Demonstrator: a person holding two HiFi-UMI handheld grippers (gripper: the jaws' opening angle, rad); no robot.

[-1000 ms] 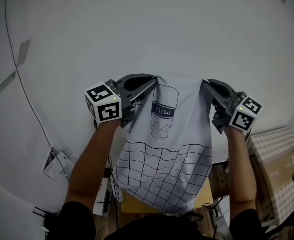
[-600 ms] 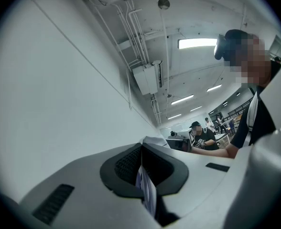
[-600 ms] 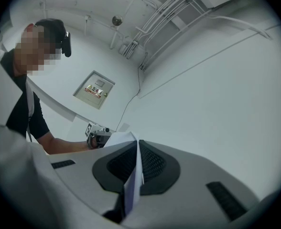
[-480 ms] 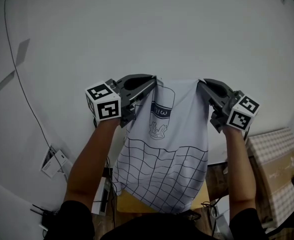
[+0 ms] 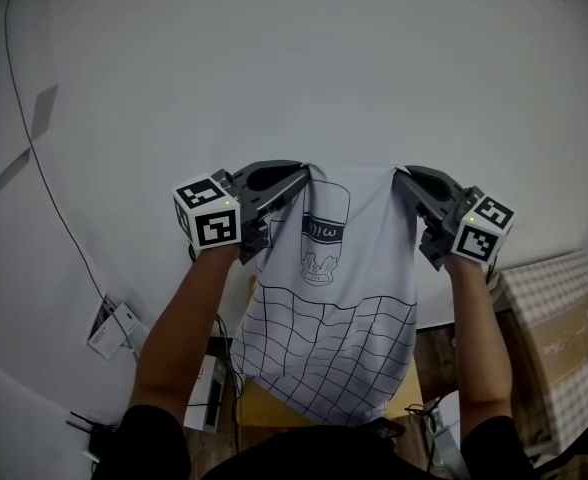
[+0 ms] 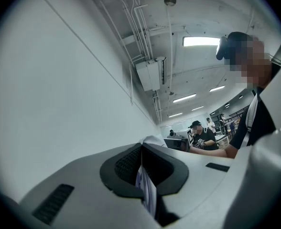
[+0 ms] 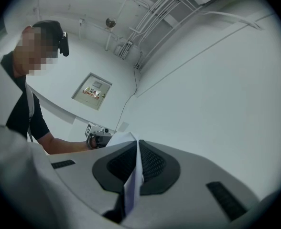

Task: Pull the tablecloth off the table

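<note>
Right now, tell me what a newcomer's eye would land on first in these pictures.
The white tablecloth, gridded below a dark emblem, hangs at the centre of the head view in front of a pale wall. The left gripper and the right gripper are each shut on an upper corner, holding it spread between them.

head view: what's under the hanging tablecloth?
The tablecloth hangs pinched in the left gripper and right gripper. Below its hem, only edges of a tan wooden surface show. The rest is covered by the cloth.
</note>
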